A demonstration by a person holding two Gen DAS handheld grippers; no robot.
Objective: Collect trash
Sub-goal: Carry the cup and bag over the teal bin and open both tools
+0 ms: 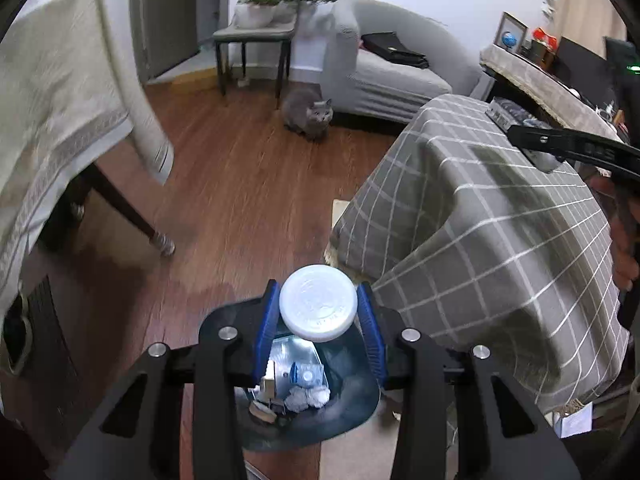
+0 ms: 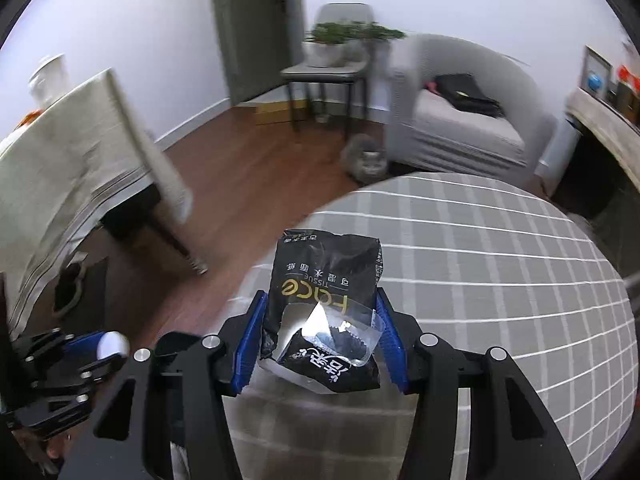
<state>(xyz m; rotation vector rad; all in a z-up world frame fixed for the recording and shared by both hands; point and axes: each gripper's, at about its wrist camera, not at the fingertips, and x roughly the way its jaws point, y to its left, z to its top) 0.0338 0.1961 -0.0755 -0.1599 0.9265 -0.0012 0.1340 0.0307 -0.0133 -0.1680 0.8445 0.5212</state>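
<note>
Two pieces of trash are in hand, neither yet dropped. Nearest in the left wrist view, a white round lid (image 1: pixel 318 303) is clamped between the blue pads of the left gripper (image 1: pixel 319 312), directly above the open bin (image 1: pixel 352 412) on the floor; crumpled tissue, a small bottle and bits of packaging are already seen inside it, so part of the collecting is judged done. In the right wrist view, a black tissue packet (image 2: pixel 324 312), empty and with its clear flap torn open, is pinched between the pads of the right gripper (image 2: pixel 322 334), held over the checked cloth (image 2: pixel 500 280) of the round table, well apart from the bin. Release of the lid appears to be the step at hand; the packet must then be carried across to the bin. Further out, a book-like object (image 1: pixel 506 114) is seen on the table's far edge; whether it counts as trash cannot be told. Beyond, a grey cat (image 1: pixel 308 114) sits on the wooden floor (image 1: pixel 240 184) by the sofa (image 1: pixel 384 68).
</note>
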